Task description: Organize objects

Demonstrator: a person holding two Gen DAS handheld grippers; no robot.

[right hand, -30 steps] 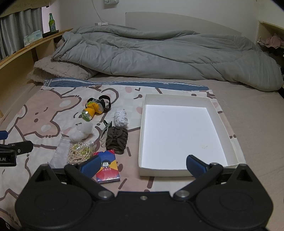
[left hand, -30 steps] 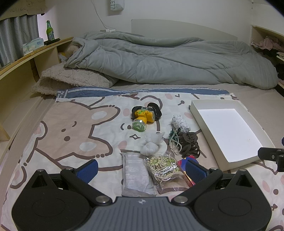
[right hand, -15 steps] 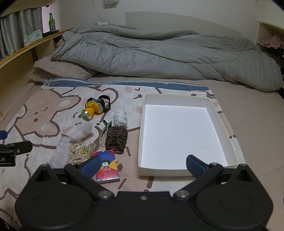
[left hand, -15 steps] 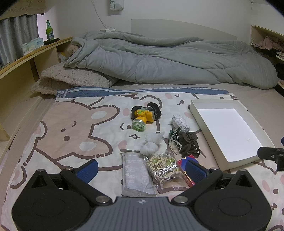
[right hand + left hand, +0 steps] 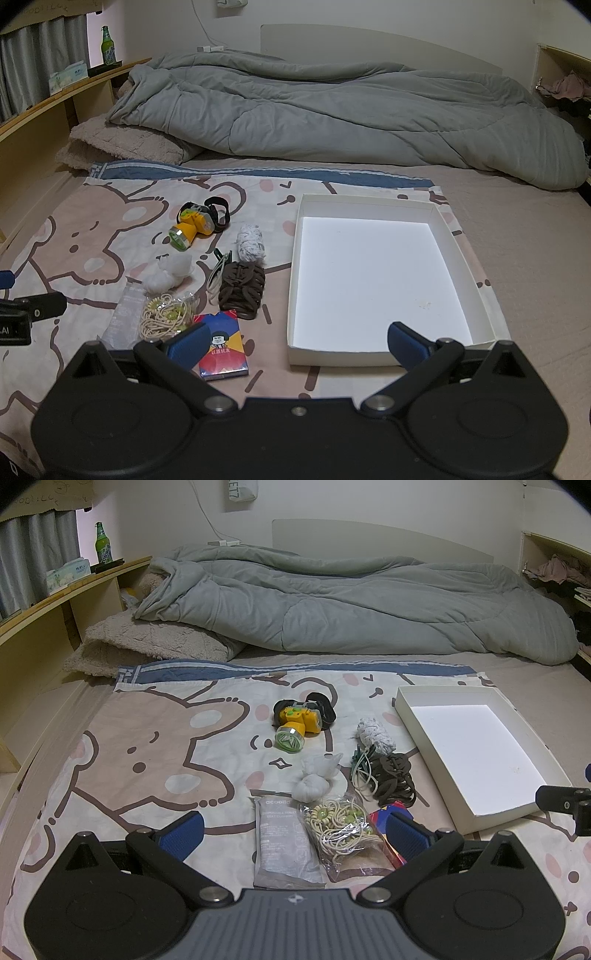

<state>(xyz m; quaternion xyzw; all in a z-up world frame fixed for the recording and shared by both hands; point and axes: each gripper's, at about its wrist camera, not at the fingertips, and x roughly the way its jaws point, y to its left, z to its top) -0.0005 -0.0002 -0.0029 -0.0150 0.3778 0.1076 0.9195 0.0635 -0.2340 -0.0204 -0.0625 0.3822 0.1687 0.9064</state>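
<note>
An empty white tray [image 5: 295, 280] [image 5: 413, 716] lies on the bed, right of a cluster of small items: a yellow headlamp [image 5: 295, 725] [image 5: 192, 227], a white cord bundle [image 5: 375, 733], a brown hair clip [image 5: 393, 779] [image 5: 242, 290], a white plastic wad [image 5: 317, 777], a grey packet [image 5: 284, 842], a bag of beaded bands [image 5: 343, 823] [image 5: 166, 315] and a red-blue card box [image 5: 221, 345]. My left gripper [image 5: 293, 830] is open and empty, low over the packet and bag. My right gripper [image 5: 295, 343] is open and empty at the tray's near edge.
A cartoon bear sheet [image 5: 147, 746] covers the bed. A rumpled grey duvet [image 5: 351, 605] and a beige pillow [image 5: 147, 646] lie at the back. A wooden shelf [image 5: 74, 587] with a green bottle [image 5: 102, 548] runs along the left.
</note>
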